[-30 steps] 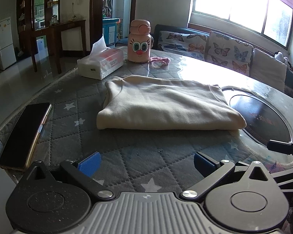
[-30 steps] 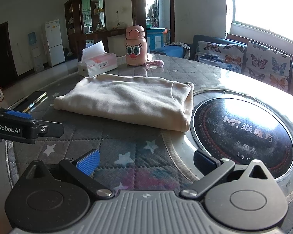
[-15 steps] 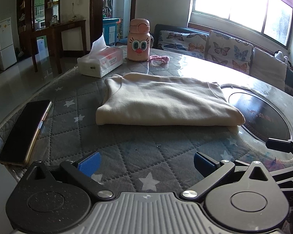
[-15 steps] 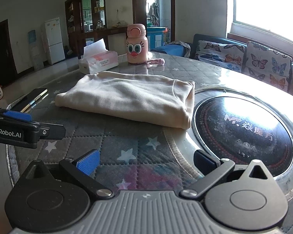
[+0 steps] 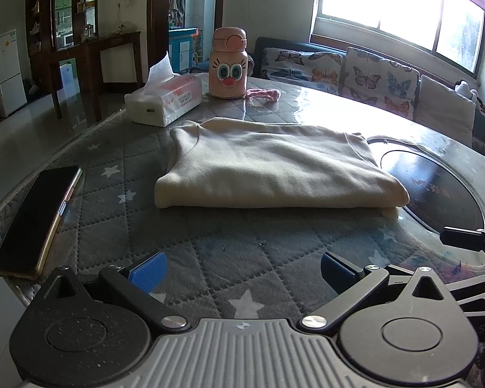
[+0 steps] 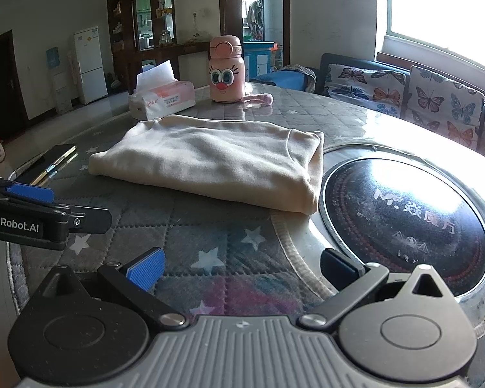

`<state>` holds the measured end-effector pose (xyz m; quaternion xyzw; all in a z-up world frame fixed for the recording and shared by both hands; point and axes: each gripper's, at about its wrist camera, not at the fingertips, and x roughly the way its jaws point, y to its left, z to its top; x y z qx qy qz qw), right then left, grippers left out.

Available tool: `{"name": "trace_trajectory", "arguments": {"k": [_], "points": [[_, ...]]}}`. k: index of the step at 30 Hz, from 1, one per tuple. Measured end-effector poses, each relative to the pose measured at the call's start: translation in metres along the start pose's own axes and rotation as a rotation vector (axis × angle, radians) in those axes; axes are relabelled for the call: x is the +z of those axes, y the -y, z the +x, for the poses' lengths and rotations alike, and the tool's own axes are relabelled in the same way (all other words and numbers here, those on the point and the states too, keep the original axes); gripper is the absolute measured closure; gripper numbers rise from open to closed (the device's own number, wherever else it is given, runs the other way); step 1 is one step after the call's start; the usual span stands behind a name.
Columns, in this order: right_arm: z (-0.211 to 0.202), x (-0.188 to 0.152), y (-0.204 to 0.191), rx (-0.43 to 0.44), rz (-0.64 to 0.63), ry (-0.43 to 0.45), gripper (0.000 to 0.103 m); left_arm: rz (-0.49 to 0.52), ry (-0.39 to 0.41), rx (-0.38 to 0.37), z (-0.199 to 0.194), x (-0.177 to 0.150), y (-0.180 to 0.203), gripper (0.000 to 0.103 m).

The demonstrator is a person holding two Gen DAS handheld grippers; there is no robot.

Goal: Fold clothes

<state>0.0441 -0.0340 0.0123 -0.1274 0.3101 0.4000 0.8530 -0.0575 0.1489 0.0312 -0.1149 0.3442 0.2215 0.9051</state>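
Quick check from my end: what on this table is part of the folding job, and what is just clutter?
Job:
- cream garment, lying folded on the table
- left gripper, open, holding nothing
- right gripper, open, holding nothing

Lying about:
- phone
- tissue box
- pink bottle
- pink strap
- round hotplate

- Round table (image 5: 210,255) covered in grey quilted star-print cloth, with a dark glass disc (image 6: 404,213) set into it.
- On it: folded cream garment (image 5: 268,168), black smartphone (image 5: 35,216), white tissue box (image 5: 165,102), pink cartoon-face bottle (image 5: 228,64), small pink fabric piece (image 5: 263,94).
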Motion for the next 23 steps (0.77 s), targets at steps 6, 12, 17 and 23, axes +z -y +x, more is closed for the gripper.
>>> {"name": "trace_trajectory", "arguments": {"k": [6, 12, 17, 23], "points": [[0.005, 0.002, 0.000, -0.001, 0.000, -0.006, 0.000, 0.007, 0.002, 0.003, 0.004, 0.005, -0.001, 0.000], [0.011, 0.005, 0.002, -0.001, 0.004, -0.011, 0.000, 0.006, 0.000, 0.010, 0.010, 0.007, -0.004, 0.000], [0.017, 0.007, 0.001, 0.003, 0.001, -0.019, 0.000, 0.007, 0.005, 0.016, 0.014, 0.008, -0.005, 0.000], [0.022, 0.010, -0.001, 0.007, 0.000, -0.022, 0.000, 0.010, 0.002, 0.011, 0.018, 0.010, -0.008, 0.000]]}}
